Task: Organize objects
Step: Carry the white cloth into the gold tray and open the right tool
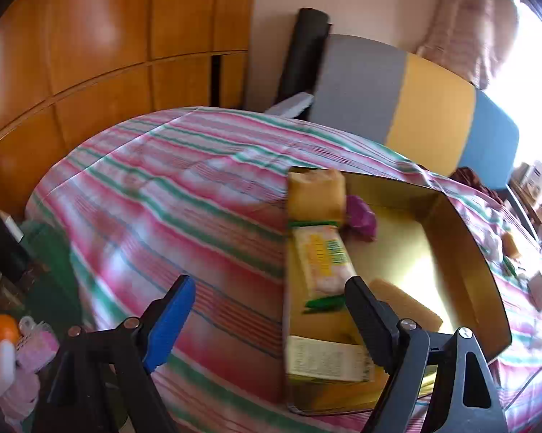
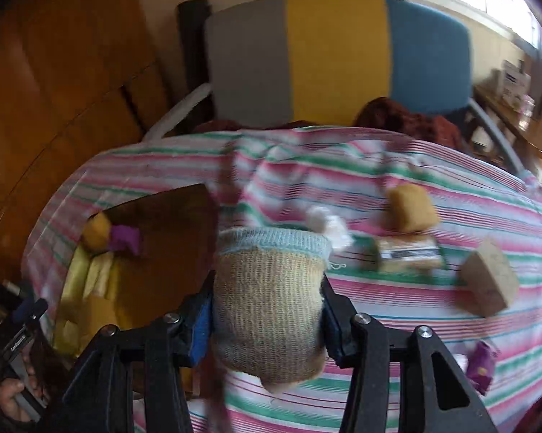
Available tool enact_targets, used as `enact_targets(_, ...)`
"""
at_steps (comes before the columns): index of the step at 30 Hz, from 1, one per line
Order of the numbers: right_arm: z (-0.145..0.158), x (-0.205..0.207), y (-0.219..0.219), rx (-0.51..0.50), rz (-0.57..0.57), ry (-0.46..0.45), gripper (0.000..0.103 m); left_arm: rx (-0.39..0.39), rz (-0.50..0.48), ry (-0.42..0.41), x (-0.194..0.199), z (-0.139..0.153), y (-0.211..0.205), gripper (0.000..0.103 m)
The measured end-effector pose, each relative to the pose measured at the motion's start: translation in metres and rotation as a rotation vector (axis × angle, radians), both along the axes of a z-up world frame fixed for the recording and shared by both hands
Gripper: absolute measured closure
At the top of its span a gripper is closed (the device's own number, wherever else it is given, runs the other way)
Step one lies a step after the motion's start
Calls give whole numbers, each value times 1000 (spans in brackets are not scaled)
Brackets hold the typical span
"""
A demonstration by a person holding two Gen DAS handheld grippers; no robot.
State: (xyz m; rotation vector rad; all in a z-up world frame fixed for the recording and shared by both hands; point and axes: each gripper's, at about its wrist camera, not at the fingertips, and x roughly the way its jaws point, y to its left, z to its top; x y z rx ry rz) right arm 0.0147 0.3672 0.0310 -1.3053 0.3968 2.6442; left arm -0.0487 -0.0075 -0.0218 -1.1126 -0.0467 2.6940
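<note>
**Sock in right gripper, box lying to its left**

Left wrist view: The left gripper (image 1: 267, 310) is hanging wide open over the striped bedspread (image 1: 184, 195), holding nothing. The gold box (image 1: 462, 252) is lying just right of it; the right finger is overlapping the box's near-left corner in the picture, though I cannot tell if it is touching. The box's long axis is running away from the camera. Counting inside: one yellow-green packet (image 1: 323, 259) lengthwise along the left wall, one tan piece (image 1: 316, 189) at the far-left corner, one purple item (image 1: 359, 216) beside it, one tan slab (image 1: 408, 305) near the finger, and one labelled pack (image 1: 328, 359) at the near end. Five things, motion blur allowing.

Right wrist view: The right gripper (image 2: 267, 310) is clamping a beige knit sock (image 2: 267, 299) with a pale blue cuff, cuff end pointing away. The box (image 2: 162, 252) is sitting to the left of this gripper, near. Loose on the bedspread to the right: one tan roll (image 2: 411, 207), one white wad (image 2: 326, 223), one flat packet (image 2: 408, 252), one small carton (image 2: 489, 285), one purple pouch (image 2: 482, 362). Five loose.

Judgement: the coming move is likely a leftward carry of the sock to the box. The left gripper is nearer the box, but the right one is carrying the load.
</note>
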Motion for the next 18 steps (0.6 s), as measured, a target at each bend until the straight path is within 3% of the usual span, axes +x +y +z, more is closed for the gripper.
enact_targets(4, -34, -65, -69, -43, 151, -79, 53, 20, 16, -3, -1, -2, -15, 18)
enact_targets(12, -105, -148, -139, -160, 206, -252, 50, 41, 24, -36, -8, -8, -24, 15)
enact_targets(18, -105, -151, -152, -281, 224, -183, 49, 41, 18, -57, -9, -14, -21, 15)
